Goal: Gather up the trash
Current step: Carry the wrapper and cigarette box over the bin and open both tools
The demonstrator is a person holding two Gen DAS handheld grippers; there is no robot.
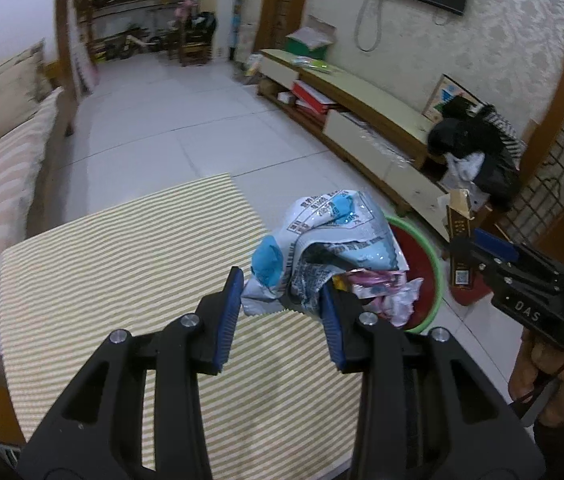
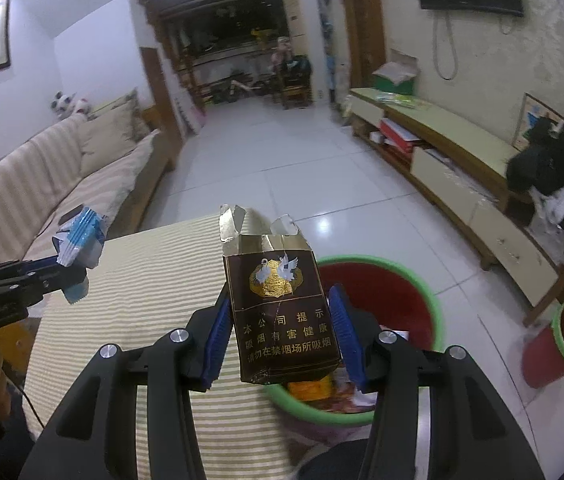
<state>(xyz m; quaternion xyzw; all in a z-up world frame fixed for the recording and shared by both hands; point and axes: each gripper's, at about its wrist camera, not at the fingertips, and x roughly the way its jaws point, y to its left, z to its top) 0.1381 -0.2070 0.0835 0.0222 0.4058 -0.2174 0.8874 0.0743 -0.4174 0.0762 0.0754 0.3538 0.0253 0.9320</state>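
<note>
- Crumpled blue-white wrapper (image 1: 322,248) is clamped in the left gripper (image 1: 282,304) fingers.
- Brown cigarette pack (image 2: 282,312) is clamped in the right gripper (image 2: 280,336) fingers.
- Red bin (image 2: 394,292) sits just beyond them, beside the striped desk (image 1: 122,264).

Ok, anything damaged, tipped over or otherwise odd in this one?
Only small things. The cigarette pack in the right gripper is torn open at the top, and the wrapper in the left gripper is crumpled, as trash would be. A second small red bin lies tilted on the floor by the TV cabinet.
</note>
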